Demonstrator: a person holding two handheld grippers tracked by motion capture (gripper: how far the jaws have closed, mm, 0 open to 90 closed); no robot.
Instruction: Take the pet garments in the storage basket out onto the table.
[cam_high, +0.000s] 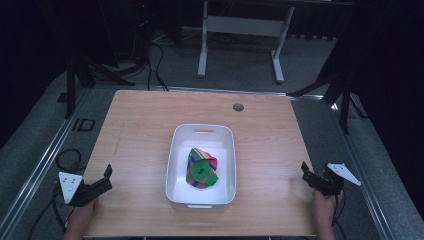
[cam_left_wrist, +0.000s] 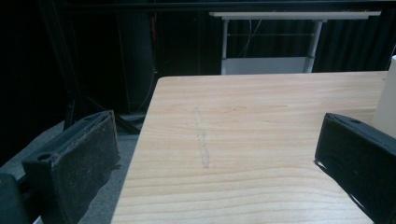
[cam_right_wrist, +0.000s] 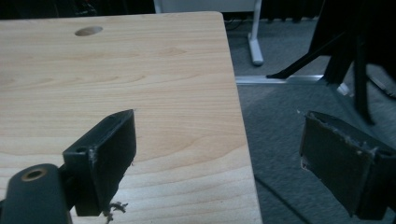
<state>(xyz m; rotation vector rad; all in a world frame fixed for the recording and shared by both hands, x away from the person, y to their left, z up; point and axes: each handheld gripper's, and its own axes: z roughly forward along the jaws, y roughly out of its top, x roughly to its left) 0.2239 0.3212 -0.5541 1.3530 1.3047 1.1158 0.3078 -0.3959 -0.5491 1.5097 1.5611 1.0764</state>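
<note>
The light wooden rectangular table (cam_high: 150, 125) carries, at its centre, a white rectangular plastic tub (cam_high: 227, 150) with rounded corners and a handle slot at its 12 o'clock end. Inside the tub, toward the 6 o'clock half, lies a crumpled multicoloured striped cloth (cam_high: 202, 168), green, pink and blue, resting on the tub floor.

The left gripper (cam_high: 107, 177) sits at the table's 8 o'clock edge, jaws spread wide with nothing between them; the cloth lies at its 3 o'clock, well apart, with the tub wall between. In the left gripper view the tub's white wall (cam_left_wrist: 387, 98) shows at 3 o'clock.

The right gripper (cam_high: 306, 172) sits at the table's 4 o'clock edge, jaws likewise spread and empty; the cloth lies at its 9 o'clock, well apart.

A small round grey grommet hole (cam_high: 238, 107) marks the table at 12 o'clock.
</note>
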